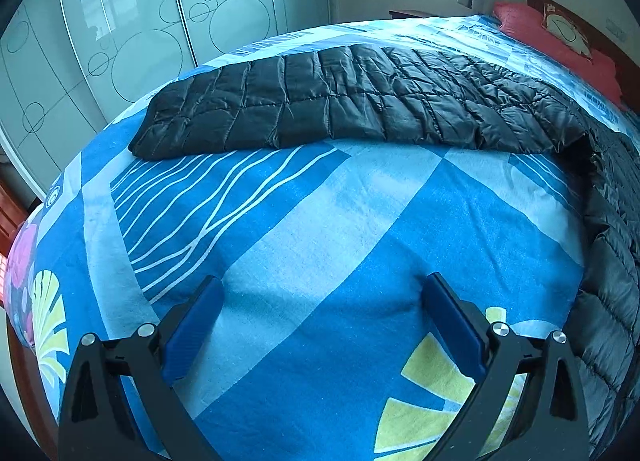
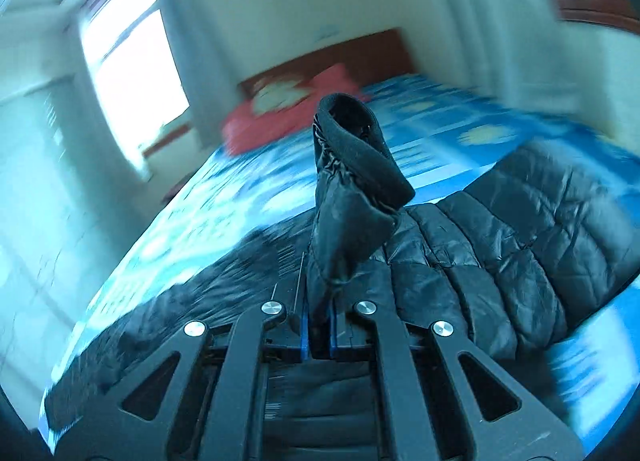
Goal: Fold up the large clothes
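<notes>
Now your right gripper [image 2: 318, 325] clamps the jacket [image 2: 500, 261] cuff [image 2: 360, 157] (mid-fold); left gripper [image 1: 322, 301] gapes idle, jacket beyond its fingertips. Next, lay that sleeve across.

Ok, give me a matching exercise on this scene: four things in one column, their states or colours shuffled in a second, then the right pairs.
Column 1:
1. left claw
2. right claw
3. pillow
4. bed sheet

Column 2:
A. red, at the head of the bed
B. shut on the black jacket's cuff
C. open, holding nothing, above the sheet
D. blue with white lines and yellow leaves

Pairs: 1-C, 2-B, 3-A, 4-D

The jacket lies spread on the bed; its cuff sticks up from the right claw.
</notes>
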Available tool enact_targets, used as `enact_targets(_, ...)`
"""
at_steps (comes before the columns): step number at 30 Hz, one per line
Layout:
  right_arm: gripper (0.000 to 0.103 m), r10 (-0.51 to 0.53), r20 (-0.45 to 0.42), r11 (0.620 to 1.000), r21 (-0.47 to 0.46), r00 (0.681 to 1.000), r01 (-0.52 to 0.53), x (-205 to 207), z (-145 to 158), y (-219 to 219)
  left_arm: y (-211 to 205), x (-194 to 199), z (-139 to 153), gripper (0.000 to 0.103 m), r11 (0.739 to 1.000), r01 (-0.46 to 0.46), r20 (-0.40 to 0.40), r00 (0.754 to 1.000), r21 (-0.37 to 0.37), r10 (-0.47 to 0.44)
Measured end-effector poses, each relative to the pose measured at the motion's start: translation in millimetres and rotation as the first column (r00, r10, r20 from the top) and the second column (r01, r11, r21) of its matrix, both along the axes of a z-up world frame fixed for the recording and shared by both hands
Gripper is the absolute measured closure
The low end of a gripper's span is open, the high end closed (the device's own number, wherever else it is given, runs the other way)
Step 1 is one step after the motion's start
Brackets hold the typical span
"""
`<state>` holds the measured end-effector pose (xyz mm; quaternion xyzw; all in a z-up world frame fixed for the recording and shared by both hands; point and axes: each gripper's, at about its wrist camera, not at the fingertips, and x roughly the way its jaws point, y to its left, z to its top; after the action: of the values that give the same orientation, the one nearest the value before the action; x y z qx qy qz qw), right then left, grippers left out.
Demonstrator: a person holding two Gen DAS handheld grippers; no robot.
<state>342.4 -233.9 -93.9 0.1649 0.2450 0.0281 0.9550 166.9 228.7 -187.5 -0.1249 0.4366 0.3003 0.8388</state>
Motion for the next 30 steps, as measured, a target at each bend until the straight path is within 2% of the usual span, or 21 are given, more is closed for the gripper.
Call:
enact_targets(5,0.097,0.149,-0.073,0.986,-0.060,0.986,-0.153,43.9,-17.3,101.7,1.0,-0.9,-0.7,0.004,1.000,0.001,0.010,1.000,-0.001,-0.001)
enact_targets(9,0.096,0.233,-0.162,0.963,-0.101,0.959,-0.251,56.8,-42.2,163.9,-0.1,-2.8,-1.7,0.004,1.000,0.002,0.015,1.000,0.002,-0.002)
enact_targets(12,0.089,0.270,-0.244,0.938,-0.153,0.932,-0.311,56.3,-66.9,203.5,0.2,-2.6,-1.9,0.004,1.000,0.002,0.016,1.000,0.003,-0.002)
enact_targets(13,0.083,0.280,-0.277,0.926,-0.173,0.919,-0.334,58.4,-76.6,213.9,0.2,-2.5,-2.0,0.004,1.000,0.002,0.015,1.000,0.004,-0.003)
enact_targets(14,0.071,0.285,-0.293,0.919,-0.186,0.913,-0.347,56.3,-84.2,218.6,0.5,-2.4,-1.9,0.004,1.000,0.003,0.014,1.000,0.004,-0.003)
enact_targets(15,0.063,0.304,-0.314,0.904,-0.201,0.899,-0.376,55.0,-90.4,226.9,0.1,-2.6,-2.1,0.004,1.000,0.003,0.014,1.000,0.006,-0.003)
enact_targets(16,0.048,0.329,-0.315,0.892,-0.206,0.890,-0.403,51.1,-90.6,231.5,0.3,-2.4,-2.0,0.004,1.000,0.003,0.013,1.000,0.007,-0.003)
enact_targets(17,0.042,0.362,-0.301,0.878,-0.206,0.882,-0.431,43.8,-86.9,234.2,0.4,-2.1,-2.0,0.004,1.000,0.003,0.013,1.000,0.007,-0.003)
enact_targets(21,0.042,0.465,-0.232,0.842,-0.181,0.855,-0.507,4.6,-56.0,215.5,-0.3,-1.6,-2.7,0.004,1.000,0.004,0.011,1.000,0.011,-0.004)
enact_targets(24,0.050,0.460,-0.190,0.854,-0.175,0.868,-0.491,-14.5,-30.9,164.8,-0.1,-1.3,-3.0,0.004,1.000,0.004,0.011,1.000,0.011,-0.004)
enact_targets(26,0.059,0.387,-0.182,0.891,-0.181,0.904,-0.417,-11.8,-19.4,109.2,0.0,-0.7,-3.0,0.004,1.000,0.004,0.009,1.000,0.014,-0.004)
enact_targets(27,0.061,0.330,-0.183,0.910,-0.200,0.926,-0.364,-8.8,-15.9,79.6,-0.3,-0.6,-3.1,0.004,1.000,0.004,0.008,1.000,0.015,-0.004)
enact_targets(29,0.073,0.182,-0.194,0.945,-0.236,0.964,-0.226,-0.8,-13.8,8.9,-0.5,-0.1,-3.3,0.004,1.000,0.003,0.005,1.000,0.018,-0.003)
enact_targets(30,0.075,0.137,-0.203,0.956,-0.231,0.970,-0.183,1.8,-16.2,-16.3,-0.9,0.2,-3.5,0.004,1.000,0.003,0.004,1.000,0.020,-0.003)
